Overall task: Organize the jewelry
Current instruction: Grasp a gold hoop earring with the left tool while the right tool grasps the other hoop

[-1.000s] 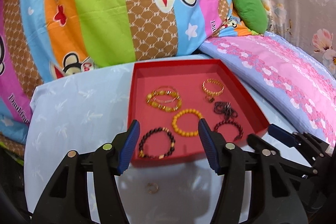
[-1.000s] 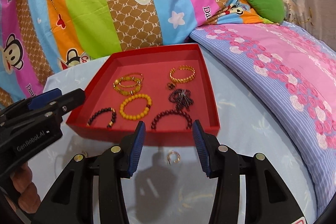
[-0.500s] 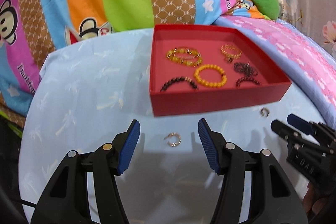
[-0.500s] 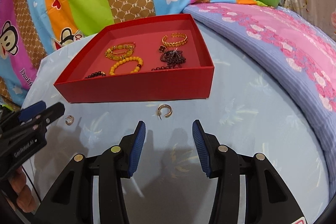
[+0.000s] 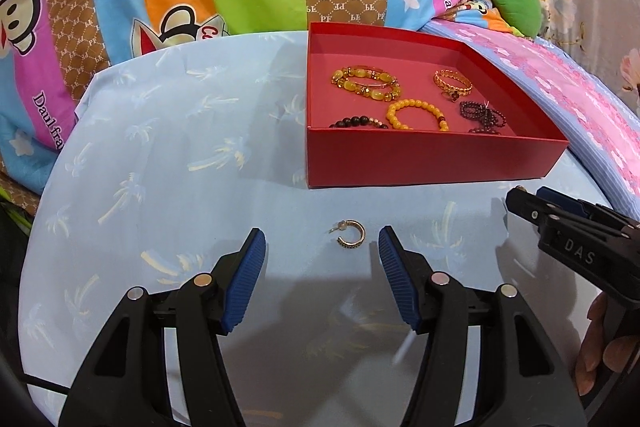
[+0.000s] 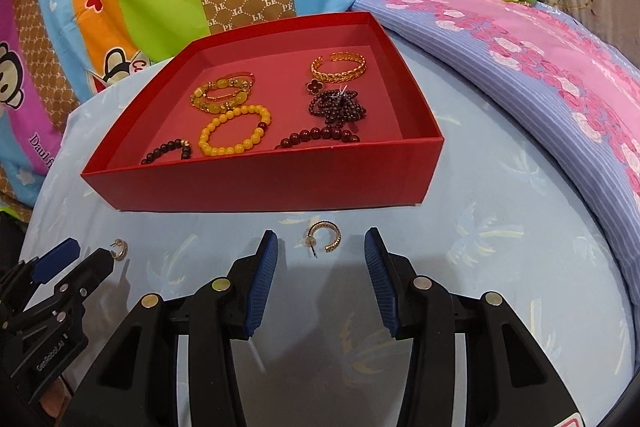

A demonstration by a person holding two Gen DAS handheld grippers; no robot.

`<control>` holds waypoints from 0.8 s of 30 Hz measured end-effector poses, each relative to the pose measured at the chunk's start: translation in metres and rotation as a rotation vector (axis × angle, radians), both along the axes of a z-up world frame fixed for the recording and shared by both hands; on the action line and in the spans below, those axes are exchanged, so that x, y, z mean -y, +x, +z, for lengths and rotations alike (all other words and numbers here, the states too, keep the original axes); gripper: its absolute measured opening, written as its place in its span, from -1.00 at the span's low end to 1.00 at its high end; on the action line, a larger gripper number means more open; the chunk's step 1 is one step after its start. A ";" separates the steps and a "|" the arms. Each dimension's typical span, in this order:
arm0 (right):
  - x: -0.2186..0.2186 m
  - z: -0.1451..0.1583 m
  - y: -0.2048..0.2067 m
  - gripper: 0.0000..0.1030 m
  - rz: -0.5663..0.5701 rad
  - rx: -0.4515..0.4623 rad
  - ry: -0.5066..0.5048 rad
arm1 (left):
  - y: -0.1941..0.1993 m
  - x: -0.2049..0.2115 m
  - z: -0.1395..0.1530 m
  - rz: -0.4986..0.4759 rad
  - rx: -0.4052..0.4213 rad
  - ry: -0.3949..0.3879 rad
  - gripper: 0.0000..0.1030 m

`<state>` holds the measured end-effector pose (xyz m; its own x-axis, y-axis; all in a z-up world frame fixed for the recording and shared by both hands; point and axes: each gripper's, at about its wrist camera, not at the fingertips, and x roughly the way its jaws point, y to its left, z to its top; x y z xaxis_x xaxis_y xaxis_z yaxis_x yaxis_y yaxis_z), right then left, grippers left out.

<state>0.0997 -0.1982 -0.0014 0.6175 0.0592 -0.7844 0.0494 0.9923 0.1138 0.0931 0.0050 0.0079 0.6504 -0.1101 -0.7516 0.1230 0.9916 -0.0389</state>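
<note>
On the blue cloth before the red box [image 5: 432,159], both grippers have dropped low.
Left gripper [image 5: 322,253] and right gripper [image 6: 320,255], each spread wide and empty, now bracket one hoop earring apiece [image 5: 351,239] [image 6: 326,235], whereas a second ago they hovered above the bracelets [image 6: 234,131]; pickup looks imminent.

Matt red box [image 6: 280,183], cloth sheet [image 5: 168,163], shiny gold-coloured earring [image 5: 351,234].

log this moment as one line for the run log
phase: pre-grasp | left tool: open, around left earring | right tool: open, around right earring | box: six bracelets, no earrings
</note>
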 end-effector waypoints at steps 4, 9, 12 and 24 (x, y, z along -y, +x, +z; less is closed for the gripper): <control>-0.005 -0.001 0.003 -0.32 0.003 -0.005 -0.031 | 0.004 0.001 -0.003 -0.002 -0.017 0.000 0.10; -0.008 -0.002 0.006 -0.56 0.004 -0.008 -0.057 | 0.008 -0.001 -0.006 0.002 -0.035 -0.001 0.09; -0.009 -0.002 0.006 -0.66 0.010 -0.007 -0.063 | 0.011 0.000 -0.008 -0.001 -0.049 -0.001 0.03; -0.005 -0.002 0.002 -0.67 -0.005 -0.005 -0.027 | 0.012 0.011 -0.009 -0.070 -0.051 0.017 -0.48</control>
